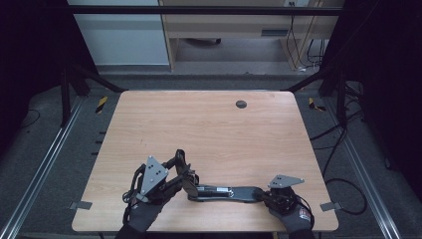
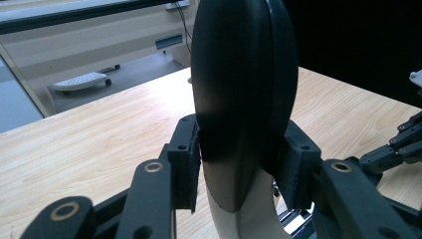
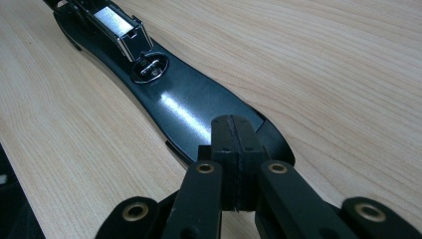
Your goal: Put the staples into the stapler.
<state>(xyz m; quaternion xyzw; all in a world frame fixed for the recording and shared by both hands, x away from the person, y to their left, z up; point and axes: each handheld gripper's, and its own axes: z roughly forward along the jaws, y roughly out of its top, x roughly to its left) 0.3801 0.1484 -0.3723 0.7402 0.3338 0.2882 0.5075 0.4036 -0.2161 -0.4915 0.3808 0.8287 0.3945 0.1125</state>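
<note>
- Looking down in the high view, found the black stapler [image 1: 224, 191] lying opened out near the 6 o'clock edge of the wooden table [image 1: 209, 124], long axis running from 9 to 3 o'clock. Saw the left gripper [image 1: 185, 180] at its 9 o'clock end and the right gripper [image 1: 263, 194] at its 3 o'clock end. Noted a dark round hole [image 1: 241, 104] in the tabletop toward 12 o'clock, well apart. Made out a red-and-white mark on the right glove [image 1: 300, 215], too small to read.
- Turning to the left gripper view, found the left gripper [image 2: 244, 169] clamped on the stapler's rounded top arm [image 2: 244, 99], which stood upright, one pad [image 2: 191, 164] against each flank. Judged that glossy shell stiff but slippery, so best pinched low across the flanks, as here. Caught the other gripper [image 2: 398, 149] at 3 o'clock.
- Moving to the right gripper view, found the right gripper [image 3: 234, 144] with jaws together, tips at the base [image 3: 189, 109] of the stapler at its near end; whether pressing or just above, could not tell. Saw the metal staple channel [image 3: 117, 22] and an oval fitting [image 3: 149, 67] toward 11 o'clock. Judged the stapler fairly heavy, rigid, hinged and likely sprung, so prone to pivot or snap shut if let go. Read no brand or lettering anywhere on it.
</note>
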